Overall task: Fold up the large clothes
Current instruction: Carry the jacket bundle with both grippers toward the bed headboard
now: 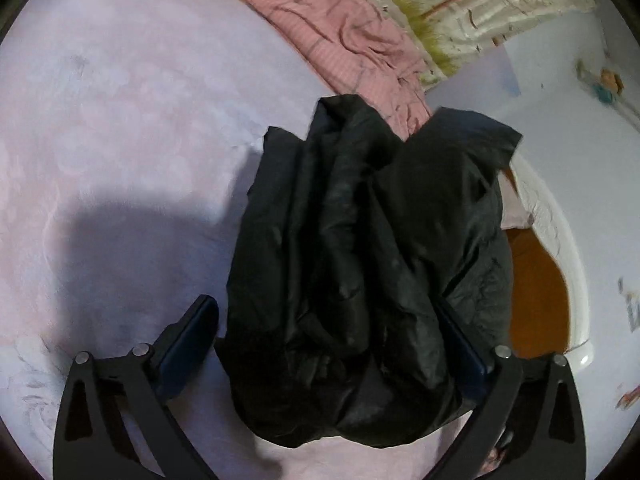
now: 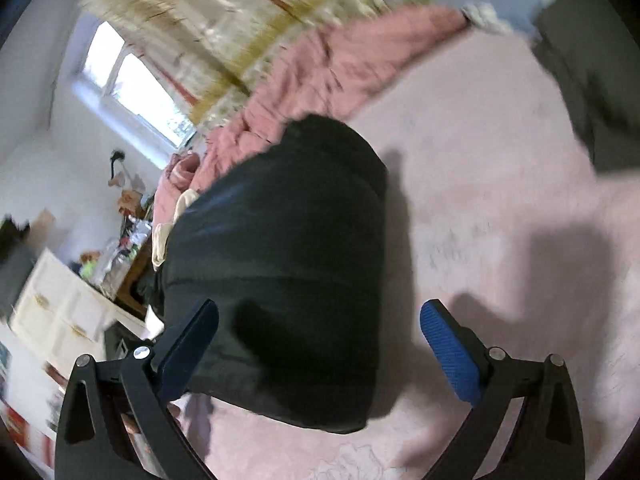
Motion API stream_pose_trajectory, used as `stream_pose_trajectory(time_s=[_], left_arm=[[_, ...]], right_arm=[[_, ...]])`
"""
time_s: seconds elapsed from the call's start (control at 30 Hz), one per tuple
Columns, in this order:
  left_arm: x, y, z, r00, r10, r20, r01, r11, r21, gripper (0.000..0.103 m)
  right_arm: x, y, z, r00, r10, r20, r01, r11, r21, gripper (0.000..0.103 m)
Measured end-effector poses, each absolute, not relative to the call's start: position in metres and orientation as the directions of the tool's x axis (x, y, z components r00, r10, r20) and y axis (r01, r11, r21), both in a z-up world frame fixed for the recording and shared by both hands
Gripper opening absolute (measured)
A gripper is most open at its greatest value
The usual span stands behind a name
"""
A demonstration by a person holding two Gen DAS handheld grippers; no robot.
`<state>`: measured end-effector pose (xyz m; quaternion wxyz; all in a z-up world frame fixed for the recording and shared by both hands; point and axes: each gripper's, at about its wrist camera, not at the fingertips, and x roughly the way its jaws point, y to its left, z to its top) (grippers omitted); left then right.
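While the left tongs [image 1: 328,332] gape wide around the bunched black garment [image 1: 360,260], the right tongs [image 2: 320,336] spread wide too, gripping nothing; the garment lies on the pink bed [image 1: 120,120] near its edge.

Left wrist view: close above the black jacket [image 1: 360,260], facing down along spread fingers onto the pink bedspread [image 1: 120,120]. Right wrist view: blurred, tilted, equally close. Shared: jacket, bedspread, pink quilt [image 2: 320,68], patterned curtain [image 2: 224,20].
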<state>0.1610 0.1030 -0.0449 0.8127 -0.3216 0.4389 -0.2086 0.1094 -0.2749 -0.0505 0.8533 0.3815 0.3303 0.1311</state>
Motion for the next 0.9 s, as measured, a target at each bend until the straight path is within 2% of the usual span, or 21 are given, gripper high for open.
stream_pose_trajectory(time_s=[0.03, 0.1, 0.17, 0.23, 0.33, 0.4, 0.43, 0.47, 0.5, 0.6, 0.77, 0.9], left_arm=[[0.16, 0.099, -0.044, 0.527, -0.613, -0.589, 0.065, 0.72, -0.691, 0.101], [0.158, 0.096, -0.046, 0.531, -0.617, -0.581, 0.078, 0.718, -0.691, 0.086], [0.158, 0.095, -0.048, 0.523, -0.634, -0.569, 0.083, 0.703, -0.707, 0.079], [0.156, 0.09, -0.046, 0.525, -0.61, -0.593, 0.09, 0.734, -0.674, 0.075], [0.149, 0.08, -0.038, 0.565, -0.549, -0.616, 0.103, 0.787, -0.608, 0.059], [0.141, 0.07, -0.027, 0.607, -0.502, -0.615, 0.141, 0.831, -0.539, 0.041], [0.136, 0.062, -0.019, 0.636, -0.468, -0.614, 0.169, 0.861, -0.48, 0.038], [0.13, 0.054, -0.012, 0.664, -0.434, -0.609, 0.196, 0.887, -0.418, 0.035], [0.124, 0.046, -0.007, 0.688, -0.402, -0.604, 0.217, 0.908, -0.357, 0.033], [0.115, 0.03, 0.0, 0.74, -0.328, -0.587, 0.229, 0.944, -0.239, 0.028], [0.114, 0.029, 0.009, 0.765, -0.359, -0.535, 0.269, 0.933, -0.241, 0.027], [0.097, 0.021, 0.039, 0.809, -0.388, -0.442, 0.325, 0.921, -0.214, 0.027]], right_arm=[[0.113, -0.275, -0.058, 0.736, 0.502, -0.454, 0.03, 0.645, 0.763, 0.102], [0.12, -0.274, -0.07, 0.712, 0.563, -0.42, 0.021, 0.581, 0.814, 0.099], [0.123, -0.269, -0.068, 0.707, 0.573, -0.415, -0.005, 0.591, 0.807, 0.095], [0.126, -0.261, -0.069, 0.685, 0.605, -0.406, -0.037, 0.585, 0.81, 0.09], [0.127, -0.247, -0.066, 0.687, 0.584, -0.432, -0.058, 0.637, 0.769, 0.078], [0.125, -0.242, -0.061, 0.701, 0.554, -0.45, -0.059, 0.673, 0.737, 0.065], [0.124, -0.238, -0.057, 0.711, 0.528, -0.464, -0.055, 0.7, 0.712, 0.062], [0.123, -0.236, -0.054, 0.718, 0.511, -0.472, -0.057, 0.719, 0.692, 0.053], [0.122, -0.234, -0.049, 0.727, 0.489, -0.482, -0.061, 0.745, 0.664, 0.045], [0.117, -0.23, -0.035, 0.745, 0.461, -0.482, -0.079, 0.778, 0.623, 0.038], [0.096, -0.224, -0.005, 0.799, 0.384, -0.463, -0.123, 0.858, 0.499, 0.037], [0.083, -0.239, 0.024, 0.829, 0.386, -0.404, -0.144, 0.846, 0.513, 0.037]])
